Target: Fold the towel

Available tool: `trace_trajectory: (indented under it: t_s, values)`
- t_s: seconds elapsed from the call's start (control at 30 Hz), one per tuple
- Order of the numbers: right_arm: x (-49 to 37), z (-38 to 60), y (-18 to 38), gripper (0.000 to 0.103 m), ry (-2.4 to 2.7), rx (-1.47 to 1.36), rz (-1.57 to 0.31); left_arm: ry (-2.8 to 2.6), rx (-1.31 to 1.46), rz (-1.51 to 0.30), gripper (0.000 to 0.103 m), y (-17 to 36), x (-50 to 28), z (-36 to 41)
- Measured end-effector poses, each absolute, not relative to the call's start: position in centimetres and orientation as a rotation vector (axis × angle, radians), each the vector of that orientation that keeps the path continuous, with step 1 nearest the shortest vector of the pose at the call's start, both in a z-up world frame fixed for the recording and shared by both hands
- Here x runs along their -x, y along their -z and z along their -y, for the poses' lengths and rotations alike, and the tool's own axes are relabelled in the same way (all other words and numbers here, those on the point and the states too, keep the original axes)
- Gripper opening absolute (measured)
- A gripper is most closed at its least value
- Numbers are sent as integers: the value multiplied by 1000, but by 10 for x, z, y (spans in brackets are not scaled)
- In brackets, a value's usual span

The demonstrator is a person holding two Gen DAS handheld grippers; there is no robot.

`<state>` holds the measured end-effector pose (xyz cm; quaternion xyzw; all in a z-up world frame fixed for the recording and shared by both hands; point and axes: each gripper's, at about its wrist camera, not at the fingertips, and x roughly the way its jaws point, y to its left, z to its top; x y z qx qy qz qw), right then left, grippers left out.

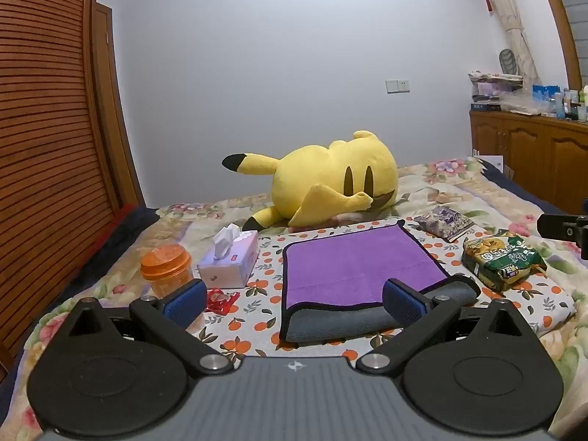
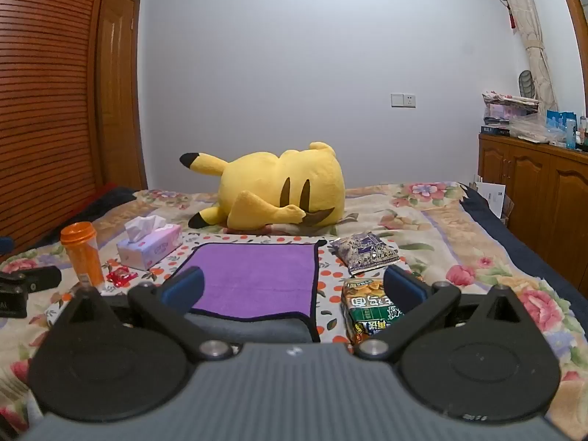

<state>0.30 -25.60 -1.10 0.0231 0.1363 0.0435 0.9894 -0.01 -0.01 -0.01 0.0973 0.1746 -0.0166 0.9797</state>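
Observation:
A purple towel point(image 1: 352, 264) with a black hem lies on an orange-print cloth point(image 1: 253, 316) on the bed. Its near edge is turned over and shows the grey underside point(image 1: 341, 321). My left gripper point(image 1: 292, 301) is open and empty, held just short of the towel's near edge, its right finger over the fold. The towel also shows in the right wrist view point(image 2: 257, 275). My right gripper point(image 2: 294, 288) is open and empty above the towel's near right corner. Each gripper's body shows at the edge of the other's view.
A tissue box point(image 1: 229, 261), an orange lidded jar point(image 1: 167, 270) and a red candy wrapper point(image 1: 220, 299) lie left of the towel. A green noodle packet point(image 1: 501, 261) and a purple snack bag point(image 1: 444, 222) lie right of it. A yellow plush point(image 1: 330, 183) lies behind.

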Motion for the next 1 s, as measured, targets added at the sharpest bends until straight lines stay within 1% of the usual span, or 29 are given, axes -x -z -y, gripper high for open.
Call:
trace_trajectory:
  t_s: [1.0]
  values:
    - [-4, 257, 11, 103, -87, -46, -278, 34, -189, -347, 103, 0, 0, 0]
